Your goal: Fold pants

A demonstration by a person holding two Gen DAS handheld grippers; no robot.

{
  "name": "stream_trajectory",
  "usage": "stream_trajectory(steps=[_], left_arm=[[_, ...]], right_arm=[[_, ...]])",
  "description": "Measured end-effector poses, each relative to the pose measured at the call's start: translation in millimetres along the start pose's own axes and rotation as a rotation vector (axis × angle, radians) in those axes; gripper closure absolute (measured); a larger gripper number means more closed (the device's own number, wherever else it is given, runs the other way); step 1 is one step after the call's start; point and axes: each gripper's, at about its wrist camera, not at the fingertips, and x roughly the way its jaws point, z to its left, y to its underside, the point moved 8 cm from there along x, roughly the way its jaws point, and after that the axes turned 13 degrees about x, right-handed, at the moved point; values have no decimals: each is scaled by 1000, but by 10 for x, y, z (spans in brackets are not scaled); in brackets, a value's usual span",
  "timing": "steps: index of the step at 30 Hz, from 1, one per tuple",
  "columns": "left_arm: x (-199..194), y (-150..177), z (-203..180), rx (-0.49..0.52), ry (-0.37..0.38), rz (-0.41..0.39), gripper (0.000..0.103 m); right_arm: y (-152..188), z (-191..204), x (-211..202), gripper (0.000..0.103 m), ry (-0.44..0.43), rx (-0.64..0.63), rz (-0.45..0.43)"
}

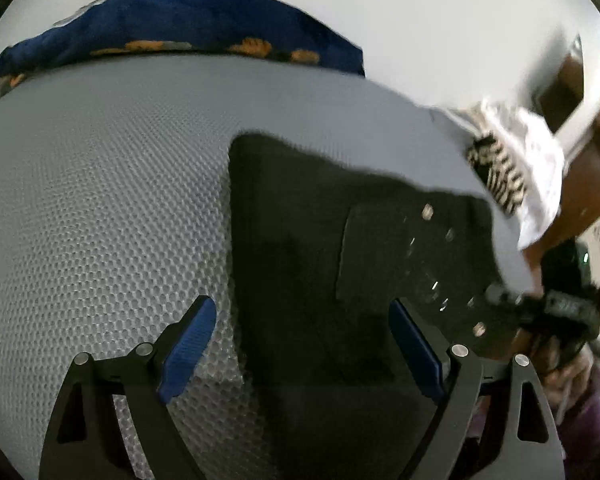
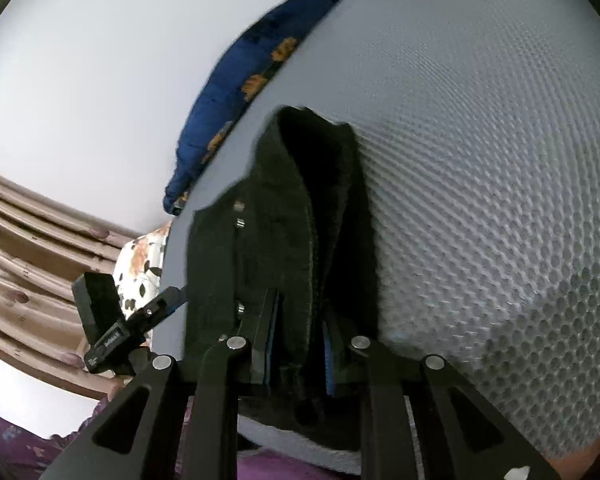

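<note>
I see a wide grey mattress (image 1: 100, 200) with a raised honeycomb weave; it fills most of both wrist views and carries everything. A blue quilt with orange flowers (image 1: 188, 24) lies bunched along its far edge, against a plain white wall (image 2: 80, 80).

The black pants (image 1: 300, 240) lie on the mattress near one side edge, with small metal rivets and a patch pocket showing on the upper layer. In the right wrist view the pants (image 2: 284, 208) look folded lengthwise into a narrow strip that runs from the near edge of the mattress away toward the quilt. A white pillow with dark leaf prints (image 2: 140, 272) sits just off that side edge, beside brown wooden furniture.

My left hand-held gripper (image 1: 304, 344) tilts steeply down over the pants. Its blue pads stand wide apart: one is over bare mattress, the other over the black cloth, and neither pinches anything.

My right hand-held gripper (image 2: 300, 336) points at a shallower downward angle along the strip. Its jaws are drawn close together and pinch a fold of the pants near the mattress's near edge. In the left wrist view this gripper (image 1: 496, 296) shows at the right side of the pants, somewhat blurred.
</note>
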Motion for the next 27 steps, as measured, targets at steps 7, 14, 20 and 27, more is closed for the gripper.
stream_trajectory(steps=[7,14,20,27], left_arm=[[-143,-46,23,29,-144,-48,15],[-355,-119,-7,102,-353,-72,15],[-595,-200,-79,86,-388,-150,14],[-899,-290,-142,121,-496,-230,9]], right_arm=[[-45,173,-115,75,57,-36,-66],[-40,949,-665,61,238,-299,-374],[489,1540,-576,34,295,-419,-483],[764,1486,-309,33,295,-426,-407]])
